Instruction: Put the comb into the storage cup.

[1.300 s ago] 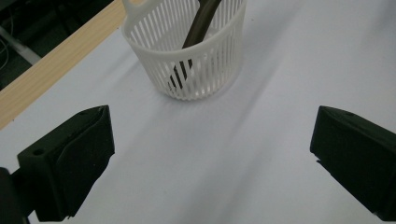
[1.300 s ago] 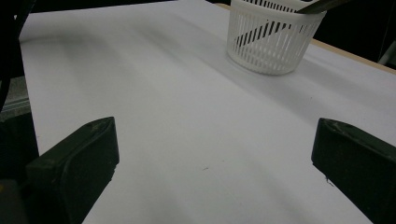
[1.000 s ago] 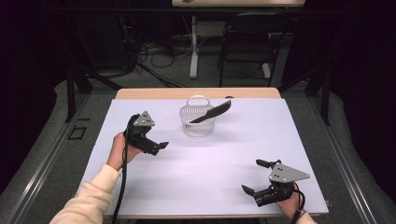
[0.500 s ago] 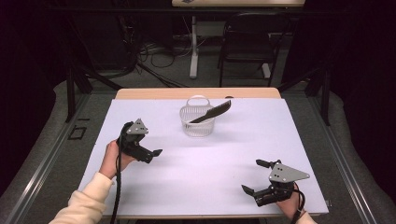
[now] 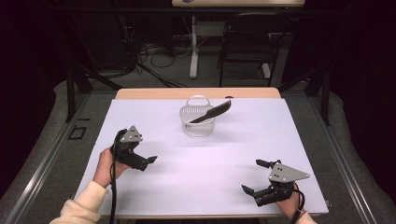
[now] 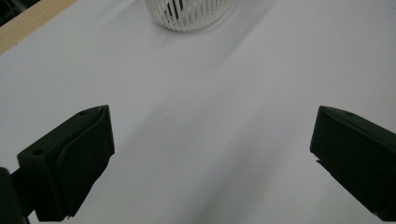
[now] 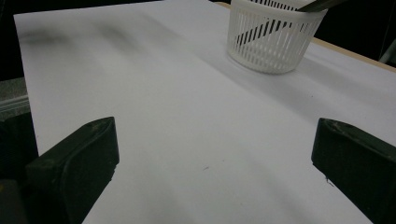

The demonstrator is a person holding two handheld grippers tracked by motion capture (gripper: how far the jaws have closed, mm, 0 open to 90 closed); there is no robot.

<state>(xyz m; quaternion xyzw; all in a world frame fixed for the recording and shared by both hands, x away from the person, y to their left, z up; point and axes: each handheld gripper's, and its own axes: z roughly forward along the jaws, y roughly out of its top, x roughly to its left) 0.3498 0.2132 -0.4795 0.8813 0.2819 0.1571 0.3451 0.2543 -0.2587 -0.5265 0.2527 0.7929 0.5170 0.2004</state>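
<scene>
Basket (image 5: 198,122) of white slatted plastic stands upright at the far middle of the white tabletop (image 5: 233,154), a dark, flat comb-like tool (image 5: 212,112) propped in it, one end down inside and the other leaning out over the rim toward the right. Reading from the left as I run the rig remotely: my left claw (image 5: 148,161) hovers over the near-left part of the sheet, held in a hand (image 5: 106,163) with a cream sleeve, its jaws spread wide with nothing between them. In the left gripper view the left claw (image 6: 210,158) frames bare white surface, the basket (image 6: 189,13) well ahead at the top edge. At centre, nothing else lies on the sheet that I can see. To the right, my right claw (image 5: 253,177) sits low near the front-right corner, jaws likewise wide apart and empty; the right gripper view shows the right claw (image 7: 215,163) looking across open tabletop to the basket (image 7: 273,37) with the tool's tip (image 7: 322,4) poking above the rim. I judge the placing into the basket to be done: the tool is seated, both claws are well clear of it, and little seems left beyond parking the arms.
</scene>
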